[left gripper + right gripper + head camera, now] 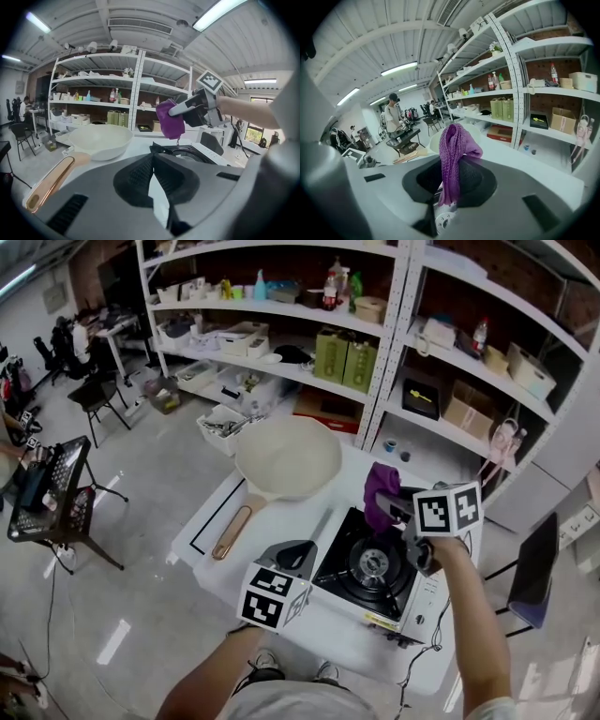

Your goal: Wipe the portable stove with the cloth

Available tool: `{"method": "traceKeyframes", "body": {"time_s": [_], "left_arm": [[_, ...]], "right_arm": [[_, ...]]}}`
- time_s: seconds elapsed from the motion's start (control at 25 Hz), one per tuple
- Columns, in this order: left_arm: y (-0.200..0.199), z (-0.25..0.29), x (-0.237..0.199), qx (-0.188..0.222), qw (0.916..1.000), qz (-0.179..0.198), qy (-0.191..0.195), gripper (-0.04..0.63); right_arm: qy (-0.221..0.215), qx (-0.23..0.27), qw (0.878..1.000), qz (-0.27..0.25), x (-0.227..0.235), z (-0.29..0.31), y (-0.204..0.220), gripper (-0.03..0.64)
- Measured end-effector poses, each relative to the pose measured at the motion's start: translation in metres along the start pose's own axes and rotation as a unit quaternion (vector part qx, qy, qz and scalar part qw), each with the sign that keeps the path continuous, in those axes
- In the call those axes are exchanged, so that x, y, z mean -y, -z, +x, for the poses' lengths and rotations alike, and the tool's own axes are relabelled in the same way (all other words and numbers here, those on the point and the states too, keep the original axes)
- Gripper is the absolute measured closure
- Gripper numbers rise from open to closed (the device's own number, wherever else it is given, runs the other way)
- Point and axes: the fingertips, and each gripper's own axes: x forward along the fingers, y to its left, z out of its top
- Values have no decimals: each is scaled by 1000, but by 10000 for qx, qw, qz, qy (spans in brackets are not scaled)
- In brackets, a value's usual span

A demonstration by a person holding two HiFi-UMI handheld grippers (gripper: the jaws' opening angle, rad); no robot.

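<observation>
The portable stove (370, 568) sits on the white table (220, 512), with its black burner top facing up. My right gripper (394, 505) is shut on a purple knitted cloth (380, 491), which hangs above the stove's far edge. In the right gripper view the cloth (451, 154) drapes from between the jaws of the right gripper (449, 187). My left gripper (298, 554) hovers at the stove's left side, shut and holding nothing. From the left gripper view, the left gripper (152, 176) points at the stove (187, 152), and the cloth (169, 119) dangles just above the stove.
A large white pan (286, 460) with a wooden handle (232, 531) lies on the table left of the stove. Metal shelving (375, 334) full of boxes stands behind the table. A black cart (52, 498) is on the floor at left and a dark chair (534, 573) at right.
</observation>
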Motion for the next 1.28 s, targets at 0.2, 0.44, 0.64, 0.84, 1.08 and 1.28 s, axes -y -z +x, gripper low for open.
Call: {"method": "traceKeyframes", "body": {"time_s": [0.2,0.44,0.64,0.84,1.08,1.28], "left_arm": [[6,-15,-14,2,9999,-40,-106,589],[15,-28,-29,-58,9999,-53,-136,589],[21,-31,-36,-108,9999,-15,-51,589],[24,-28,-36,-159,9997,42,157,589],[28,-27,-26,-205,9984,169,509,589],[31,-27,-26,-227,9965,315,743,589]], "right_arm": [[-121,35,9999,-59,-20,27,-8,555],[47,-26,10000,-39,-23,70,2,555],[276,-303,9991,144,-13,86,31,555],[323,-390,9975,500,-15,85,47,555],[277,-460,9947,872,-30,75,68,555],[216,-480,9926,1091,-49,69,81,555]]}}
